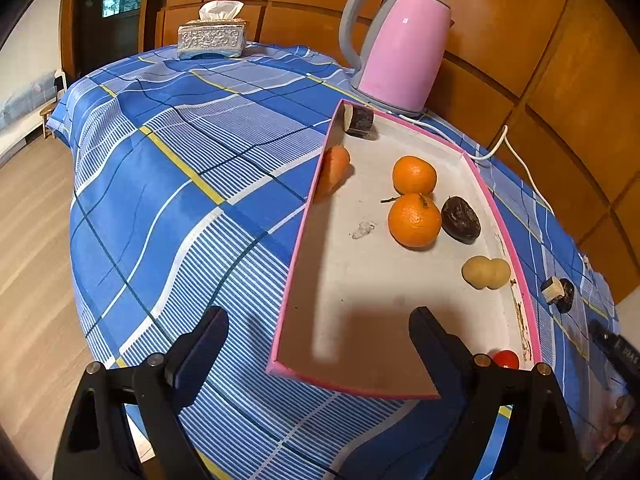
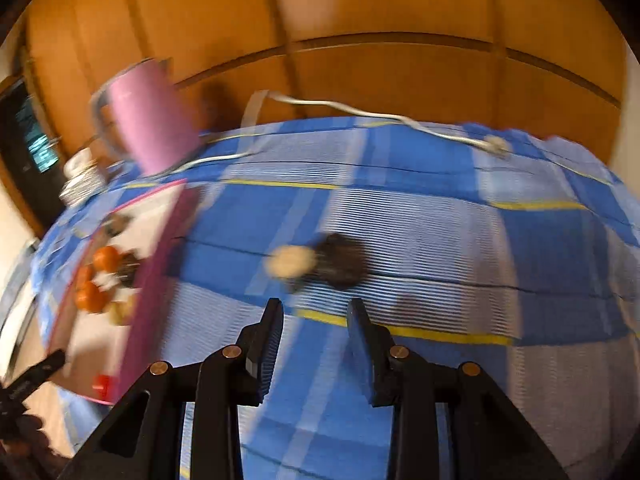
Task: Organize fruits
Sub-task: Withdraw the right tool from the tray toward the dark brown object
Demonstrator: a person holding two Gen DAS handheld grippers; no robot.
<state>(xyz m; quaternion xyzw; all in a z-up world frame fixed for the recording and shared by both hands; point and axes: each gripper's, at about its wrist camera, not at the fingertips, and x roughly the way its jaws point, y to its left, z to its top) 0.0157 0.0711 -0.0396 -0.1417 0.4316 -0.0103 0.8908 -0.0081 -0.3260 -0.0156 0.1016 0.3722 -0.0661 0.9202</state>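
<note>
A pink-rimmed tray [image 1: 304, 216] lies on the blue checked tablecloth. In it are two oranges [image 1: 414, 220], a carrot-like orange piece [image 1: 334, 170], a dark fruit [image 1: 460, 220], a tan lumpy fruit [image 1: 486, 272], a cut dark piece [image 1: 358, 120] and a red item [image 1: 505, 358]. One dark cut fruit [image 1: 558, 293] lies on the cloth right of the tray; it also shows blurred in the right wrist view [image 2: 320, 262]. My left gripper [image 1: 320, 332] is open and empty over the tray's near corner. My right gripper [image 2: 316, 320] is open and empty, just short of the cut fruit.
A pink kettle [image 1: 400, 52] stands behind the tray, its white cord [image 1: 516, 152] trailing over the cloth. A tissue box [image 1: 212, 36] sits at the far table edge. Wooden panelling backs the table. The tray's rim [image 2: 160, 280] shows at the left of the right wrist view.
</note>
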